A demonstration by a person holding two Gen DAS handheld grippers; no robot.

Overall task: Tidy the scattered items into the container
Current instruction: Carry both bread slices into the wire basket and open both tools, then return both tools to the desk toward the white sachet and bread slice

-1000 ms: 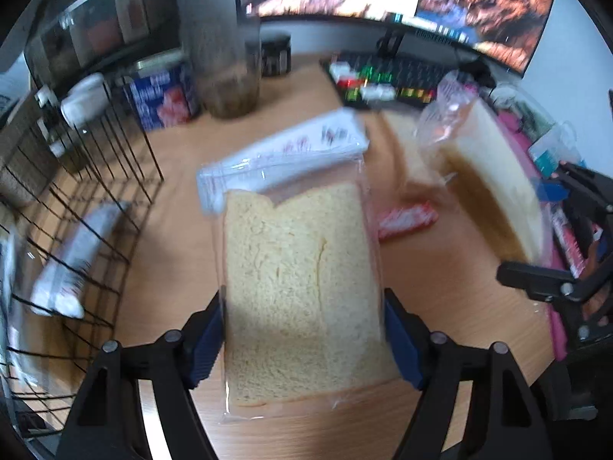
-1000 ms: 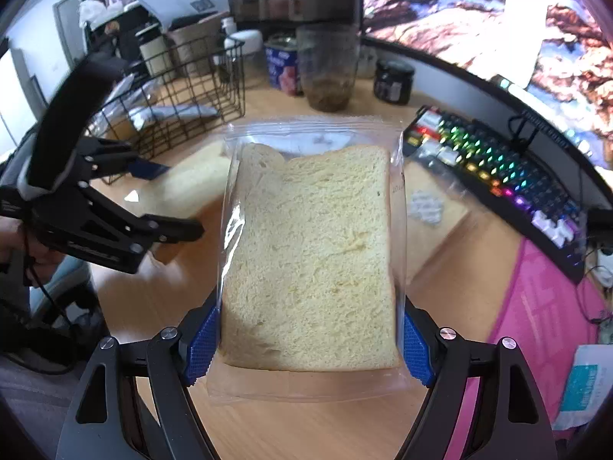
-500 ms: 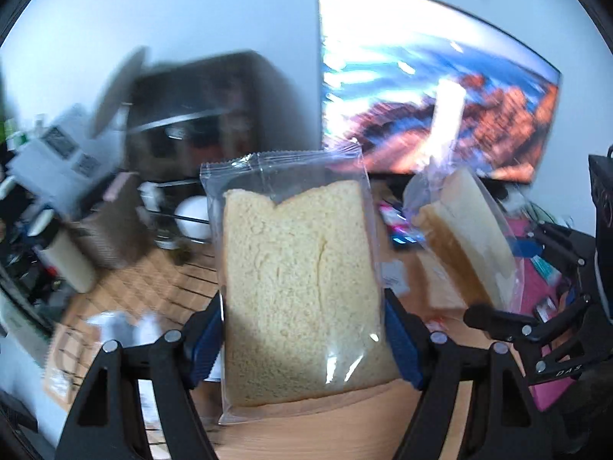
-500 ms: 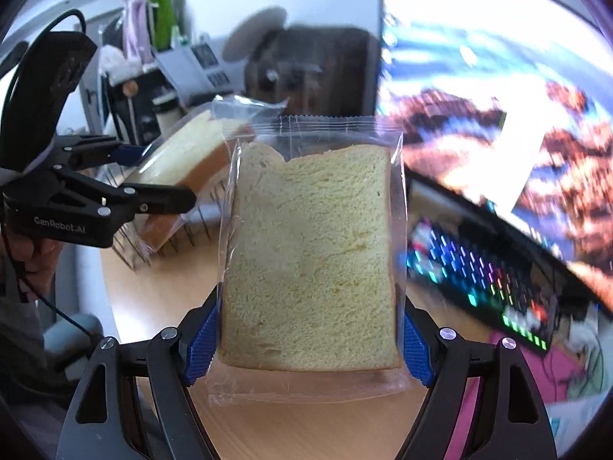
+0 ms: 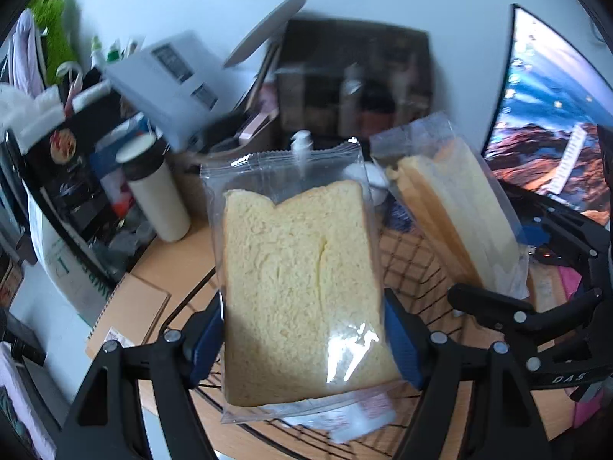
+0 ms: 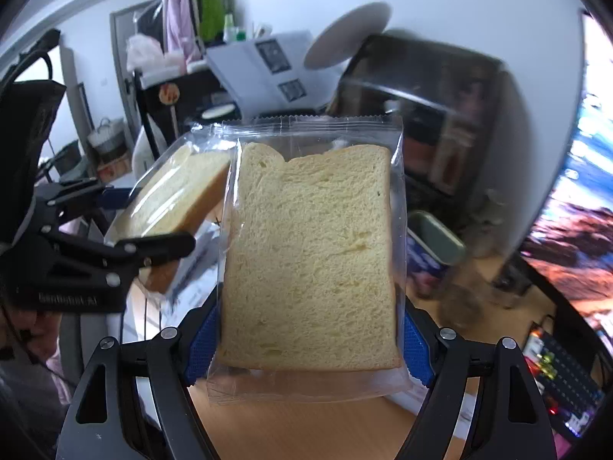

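My left gripper (image 5: 304, 339) is shut on a bagged bread slice (image 5: 302, 287) and holds it upright above the black wire basket (image 5: 413, 253). My right gripper (image 6: 306, 341) is shut on a second bagged bread slice (image 6: 310, 257), also held upright. That second slice shows in the left wrist view (image 5: 456, 214) at the right, above the basket's far side. The left slice shows in the right wrist view (image 6: 180, 195) at the left. A white packet (image 5: 345, 418) lies in the basket under the left slice.
A cream bottle with a dark cap (image 5: 157, 191) and cluttered shelves stand left of the basket. A monitor (image 5: 551, 115) is at the right. A blue tin (image 6: 433, 253) and a lit keyboard (image 6: 563, 375) are on the wooden desk.
Both grippers have lifted their bread slices off the desk and swung left toward the basket. The left slice now hangs over the basket. Both stay shut.
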